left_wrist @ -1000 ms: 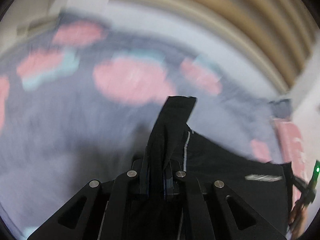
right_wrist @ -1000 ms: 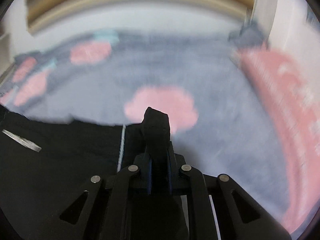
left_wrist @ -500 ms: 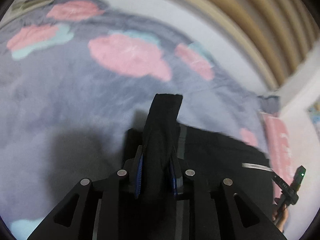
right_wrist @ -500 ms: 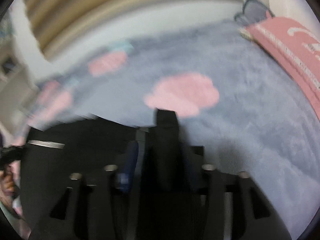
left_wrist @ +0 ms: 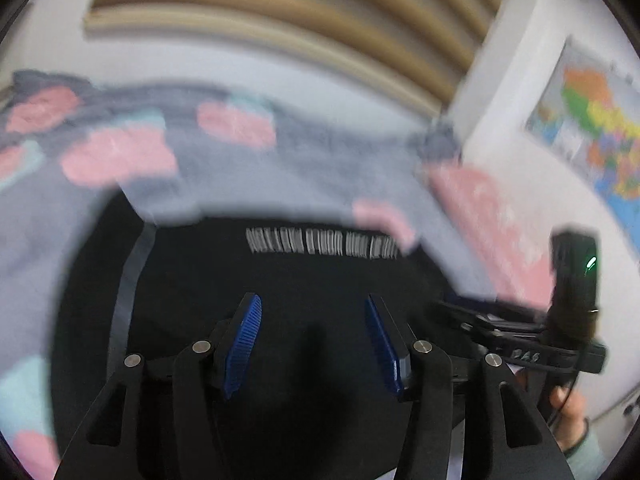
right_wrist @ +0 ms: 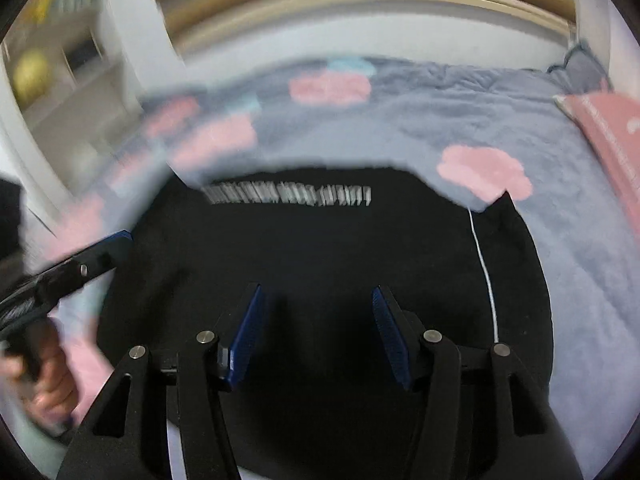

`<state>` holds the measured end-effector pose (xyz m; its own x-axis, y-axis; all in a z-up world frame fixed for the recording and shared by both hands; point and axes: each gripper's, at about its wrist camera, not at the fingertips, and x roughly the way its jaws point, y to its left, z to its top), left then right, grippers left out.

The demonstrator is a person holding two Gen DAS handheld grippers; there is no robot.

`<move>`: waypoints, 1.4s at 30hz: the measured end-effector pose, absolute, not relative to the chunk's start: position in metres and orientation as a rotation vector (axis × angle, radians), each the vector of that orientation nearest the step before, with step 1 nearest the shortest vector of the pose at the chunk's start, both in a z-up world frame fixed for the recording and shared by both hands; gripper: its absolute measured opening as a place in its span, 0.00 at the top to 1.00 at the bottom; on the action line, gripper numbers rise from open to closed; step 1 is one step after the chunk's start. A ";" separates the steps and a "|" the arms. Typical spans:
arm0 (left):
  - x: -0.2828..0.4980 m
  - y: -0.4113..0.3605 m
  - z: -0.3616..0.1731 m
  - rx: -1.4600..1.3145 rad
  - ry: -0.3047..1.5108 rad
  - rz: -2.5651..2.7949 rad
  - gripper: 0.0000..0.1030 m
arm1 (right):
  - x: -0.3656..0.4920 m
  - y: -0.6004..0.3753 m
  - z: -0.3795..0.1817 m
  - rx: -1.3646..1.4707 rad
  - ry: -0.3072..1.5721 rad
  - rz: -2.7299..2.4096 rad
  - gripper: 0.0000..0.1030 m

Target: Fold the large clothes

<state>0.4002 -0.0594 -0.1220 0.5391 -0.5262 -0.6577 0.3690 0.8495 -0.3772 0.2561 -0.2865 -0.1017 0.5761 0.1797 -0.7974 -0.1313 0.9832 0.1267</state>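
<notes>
A black garment with a line of white lettering lies spread flat on a grey blanket with pink clouds. My left gripper hovers over it, its jaws opening, with nothing between the blue pads. In the right wrist view the same garment fills the lower middle, a white stripe running down its right side. My right gripper stands open above the cloth, holding nothing. Each gripper shows at the edge of the other's view, held by a hand.
The blanket covers a bed with a slatted wooden headboard behind. A pink pillow lies at the right edge. A coloured map hangs on the right wall, and white shelves stand at the left.
Both grippers let go of the black cloth they pinched, opened, and pulled back and up. The garment now lies flat below them.
</notes>
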 end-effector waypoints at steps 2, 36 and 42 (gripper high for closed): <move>0.416 -0.075 -0.166 -0.190 1.000 -0.502 0.47 | 0.267 -0.273 -0.139 -0.017 1.038 0.143 0.39; 0.491 -0.035 -0.196 -0.325 0.992 -0.321 0.44 | 0.370 -0.312 -0.176 0.162 1.045 0.085 0.17; 0.459 -0.021 -0.174 -0.341 0.964 -0.328 0.45 | 0.326 -0.318 -0.153 0.169 0.989 0.111 0.16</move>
